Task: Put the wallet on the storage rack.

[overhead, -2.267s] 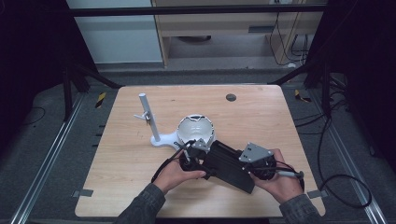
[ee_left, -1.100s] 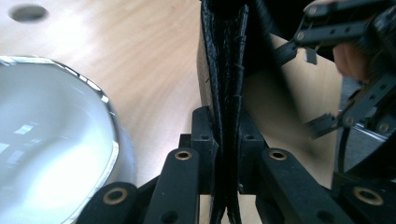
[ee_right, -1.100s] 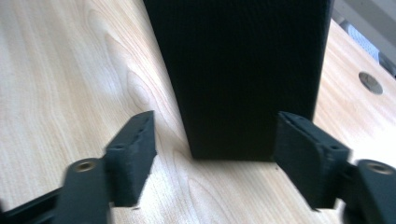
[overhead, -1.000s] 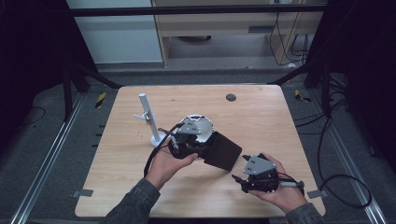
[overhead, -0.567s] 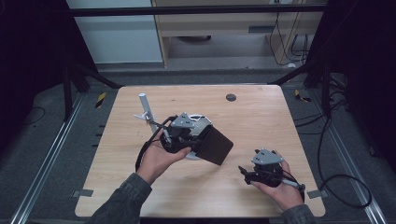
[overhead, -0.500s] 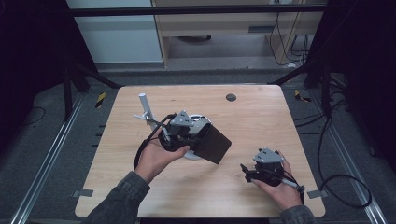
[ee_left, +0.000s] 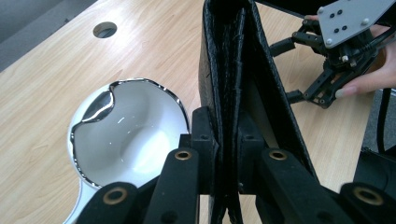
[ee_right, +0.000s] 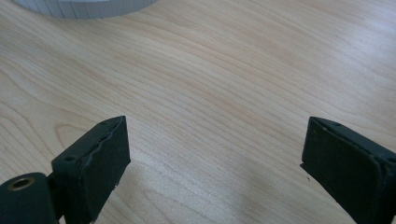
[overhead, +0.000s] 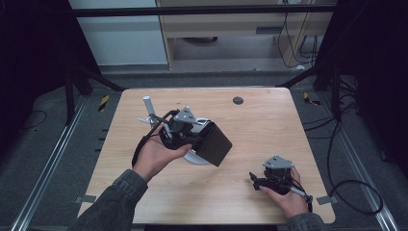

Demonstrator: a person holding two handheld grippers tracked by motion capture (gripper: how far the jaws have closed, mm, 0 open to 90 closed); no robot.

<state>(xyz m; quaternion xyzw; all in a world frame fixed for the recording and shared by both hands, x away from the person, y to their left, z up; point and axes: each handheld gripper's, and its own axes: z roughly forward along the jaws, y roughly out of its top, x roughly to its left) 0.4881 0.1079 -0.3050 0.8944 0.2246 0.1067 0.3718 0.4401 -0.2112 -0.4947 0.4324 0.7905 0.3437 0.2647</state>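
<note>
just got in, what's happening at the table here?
A person works at a wooden table with a handheld gripper in each hand. The left gripper has its jaws clamped on a black wallet-like folded case, held up above a white bowl-shaped piece on a white stand. The right gripper sits low near the table's front right with its jaws wide open and nothing between them.
</note>
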